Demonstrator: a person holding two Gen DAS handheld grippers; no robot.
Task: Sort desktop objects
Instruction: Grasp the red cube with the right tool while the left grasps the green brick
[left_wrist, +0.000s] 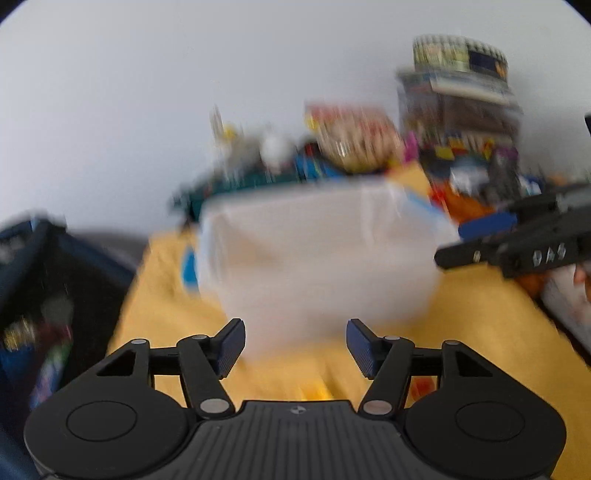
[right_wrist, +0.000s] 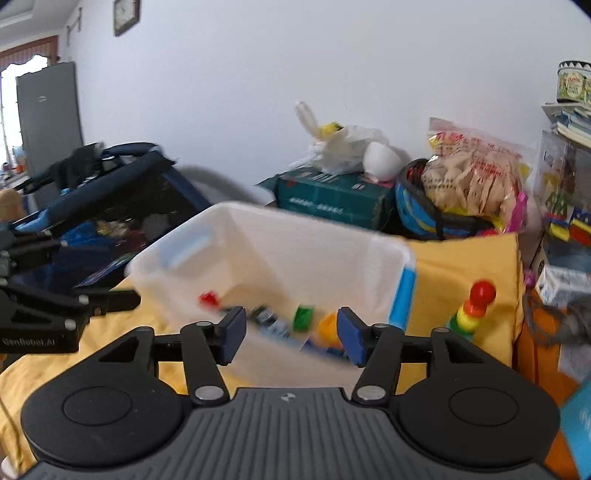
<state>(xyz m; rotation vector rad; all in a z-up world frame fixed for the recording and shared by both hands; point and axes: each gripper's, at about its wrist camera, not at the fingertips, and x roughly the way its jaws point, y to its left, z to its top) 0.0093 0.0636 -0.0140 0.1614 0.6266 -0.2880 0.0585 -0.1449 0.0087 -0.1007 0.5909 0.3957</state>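
A translucent white bin (right_wrist: 314, 225) with blue latches stands on a yellow cloth (right_wrist: 461, 266). Several small toys lie on its floor, among them a red piece (right_wrist: 208, 298), a green one (right_wrist: 303, 316) and an orange one (right_wrist: 327, 326). My right gripper (right_wrist: 291, 328) is open just before the bin's near wall, with nothing between its fingers. My left gripper (left_wrist: 295, 339) is open too, in front of the blurred bin (left_wrist: 314, 258), and holds nothing. A coloured ring-stack toy (right_wrist: 474, 306) stands on the cloth right of the bin.
A dark blue mesh cot (right_wrist: 122, 192) stands to the left. Behind the bin are a teal box (right_wrist: 332, 199), a white plastic bag (right_wrist: 343, 147) and a snack bag (right_wrist: 472, 177). Boxes, books and a tin (right_wrist: 572, 85) pile up at the right.
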